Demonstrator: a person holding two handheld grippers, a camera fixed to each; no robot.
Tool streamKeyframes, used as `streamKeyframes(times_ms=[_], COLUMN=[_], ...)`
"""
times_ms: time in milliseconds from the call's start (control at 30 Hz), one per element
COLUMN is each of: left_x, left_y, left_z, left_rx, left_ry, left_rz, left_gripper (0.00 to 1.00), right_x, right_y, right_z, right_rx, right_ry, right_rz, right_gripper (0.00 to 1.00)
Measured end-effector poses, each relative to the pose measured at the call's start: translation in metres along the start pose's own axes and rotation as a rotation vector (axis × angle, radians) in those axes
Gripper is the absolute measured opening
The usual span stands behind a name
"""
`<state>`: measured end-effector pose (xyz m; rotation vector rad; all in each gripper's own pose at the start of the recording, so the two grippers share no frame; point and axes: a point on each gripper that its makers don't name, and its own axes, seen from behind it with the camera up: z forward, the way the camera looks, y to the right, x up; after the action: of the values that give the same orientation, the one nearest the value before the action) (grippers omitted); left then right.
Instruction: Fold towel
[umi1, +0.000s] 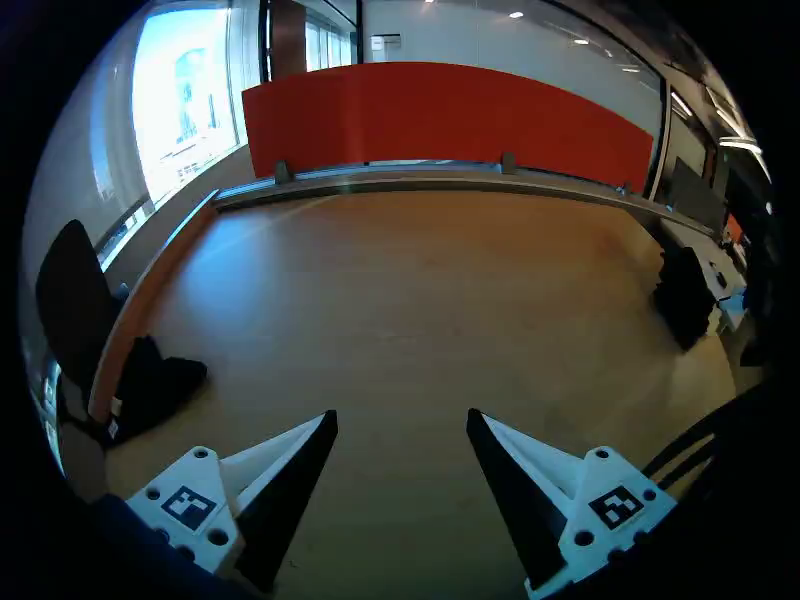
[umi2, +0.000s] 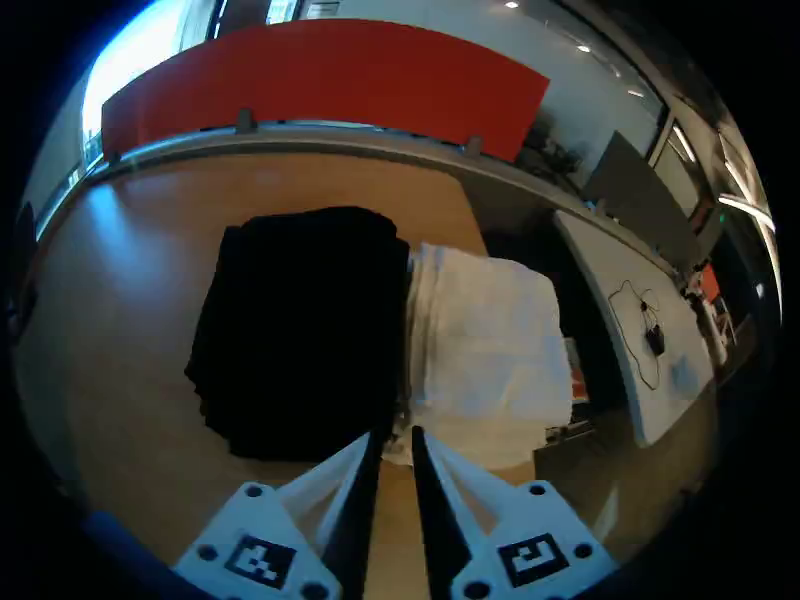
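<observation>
On the wooden table (umi2: 100, 300), at the left of the right gripper view, lies a black towel (umi2: 300, 330), folded into a thick pad. Touching its right edge is a white towel (umi2: 490, 340), also folded, its layers showing along the line where the 2 meet. Both look soft, light and limp. The cloth would likely sag when lifted and slide on the smooth wood, so a free corner or the near edge seems the best place to pinch. The right gripper (umi2: 392, 445) has its fingers almost together at the white towel's near left corner; whether they hold cloth I cannot tell. The left gripper (umi1: 402, 425) is spread wide, holding nothing, over bare wood. Count: 2 towels, 1 black and 1 white; 2 grippers.
</observation>
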<state>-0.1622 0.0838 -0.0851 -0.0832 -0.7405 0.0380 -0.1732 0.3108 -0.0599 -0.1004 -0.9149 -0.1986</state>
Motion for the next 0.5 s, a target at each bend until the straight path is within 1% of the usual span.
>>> streamKeyframes(times_ms=[33, 67, 100, 133, 200, 233, 367, 500], left_x=[0.001, 0.001, 0.002, 0.002, 0.003, 0.003, 0.006, 0.01], left_y=[0.0, 0.0, 0.0, -0.001, -0.001, 0.0, 0.001, 0.001], left_z=[0.0, 0.0, 0.0, 0.0, 0.0, 0.0, 0.0, 0.0], left_rx=[-0.001, -0.002, -0.002, -0.003, -0.004, -0.005, -0.009, -0.011], left_ry=[0.002, 0.004, 0.006, 0.007, 0.01, 0.011, 0.019, 0.028], left_rz=[-0.001, -0.002, -0.002, -0.003, -0.004, -0.004, 0.0, 0.003], left_gripper=[0.96, 0.96, 0.96, 0.96, 0.96, 0.96, 0.96, 0.96], right_x=[0.002, 0.004, 0.006, 0.008, 0.01, 0.011, 0.016, 0.027], right_y=[0.0, -0.001, -0.002, -0.003, -0.006, -0.007, -0.011, -0.016], right_z=[-0.002, -0.003, -0.005, -0.007, -0.01, -0.012, -0.018, -0.025], right_rx=[-0.001, -0.003, -0.003, -0.002, -0.001, -0.001, -0.006, -0.009], right_ry=[0.009, 0.02, 0.029, 0.037, 0.052, 0.056, 0.079, 0.117], right_rz=[0.008, 0.016, 0.022, 0.026, 0.033, 0.033, 0.029, 0.034], right_gripper=[0.51, 0.64, 0.71, 0.75, 0.87, 0.91, 0.92, 0.92])
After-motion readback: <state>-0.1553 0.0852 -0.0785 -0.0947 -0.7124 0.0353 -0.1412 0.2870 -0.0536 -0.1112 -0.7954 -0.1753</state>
